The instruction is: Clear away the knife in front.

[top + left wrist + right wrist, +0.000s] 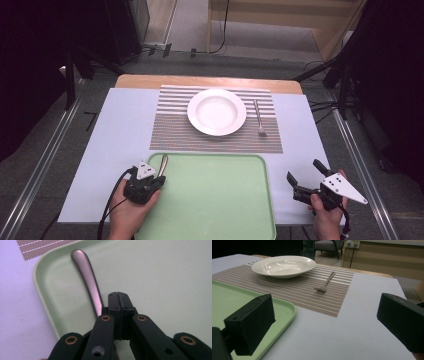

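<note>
While the left gripper (159,176) sits over the near-left corner of the green tray (220,205), we see a metal utensil handle (87,277) sticking out past its tips. In the left gripper view the handle runs from under the jaws up toward the tray's corner, rounded end farthest from the claw, passing along the left side of the closed tips. Jaws are pressed together, no gap betw. them at the front. The handle disappears beneath the linkage, so whether it's actually pinched lower down or just lies beside and under the claw we can't tell. The utensil's working end is hidden too; we can't say what kind it is.

Right gripper (305,176) – held off the tray's right edge, over the pale tablecloth (115,145), w/ jaws spread wide and nothing betw. them. In the right gripper view its two black pads frame the tray's corner on one side and bare cloth on the other.

Farther back we see a striped placemat (170,132) w/ a white plate (216,111) on it and a fork (258,118) just right of the plate, tines toward us – both well apart from either claw.
</note>
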{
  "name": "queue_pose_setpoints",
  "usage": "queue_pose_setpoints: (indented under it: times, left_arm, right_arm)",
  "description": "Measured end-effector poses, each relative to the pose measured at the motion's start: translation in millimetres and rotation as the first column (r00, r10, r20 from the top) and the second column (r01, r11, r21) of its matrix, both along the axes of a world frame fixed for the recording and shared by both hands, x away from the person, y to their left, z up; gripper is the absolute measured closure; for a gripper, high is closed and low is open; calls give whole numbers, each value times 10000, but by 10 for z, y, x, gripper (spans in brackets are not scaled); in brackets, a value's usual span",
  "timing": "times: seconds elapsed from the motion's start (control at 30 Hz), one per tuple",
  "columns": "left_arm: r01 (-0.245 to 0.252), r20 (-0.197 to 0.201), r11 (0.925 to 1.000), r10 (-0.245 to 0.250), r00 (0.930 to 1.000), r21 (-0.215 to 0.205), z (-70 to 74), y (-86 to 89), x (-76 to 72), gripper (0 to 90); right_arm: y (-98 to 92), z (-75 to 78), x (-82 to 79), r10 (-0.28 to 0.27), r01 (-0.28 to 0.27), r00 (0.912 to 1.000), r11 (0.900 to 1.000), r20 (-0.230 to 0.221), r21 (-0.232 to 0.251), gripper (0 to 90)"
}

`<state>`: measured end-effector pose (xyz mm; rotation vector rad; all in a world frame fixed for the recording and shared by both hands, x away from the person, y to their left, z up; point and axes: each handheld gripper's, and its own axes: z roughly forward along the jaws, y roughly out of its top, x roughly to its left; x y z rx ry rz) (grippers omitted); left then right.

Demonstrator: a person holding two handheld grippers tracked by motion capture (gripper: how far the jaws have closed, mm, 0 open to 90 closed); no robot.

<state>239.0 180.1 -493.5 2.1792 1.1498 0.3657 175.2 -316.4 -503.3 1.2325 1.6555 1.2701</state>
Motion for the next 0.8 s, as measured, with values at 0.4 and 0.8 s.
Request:
queue_pose_setpoints:
  times: [0.4, 0.8]
  left_arm:
    - [-74, 39, 9989, 76, 10000, -464, -24, 137, 29, 895]
    - [631, 1304, 9708, -333, 9909, -2313, 137, 391, -11, 617]
  right_arm:
    - [18, -21, 11, -56, 55, 9998, 10000, -189, -53, 1]
    - [5, -15, 12, -203, 201, 9997, 9998, -144, -82, 0]
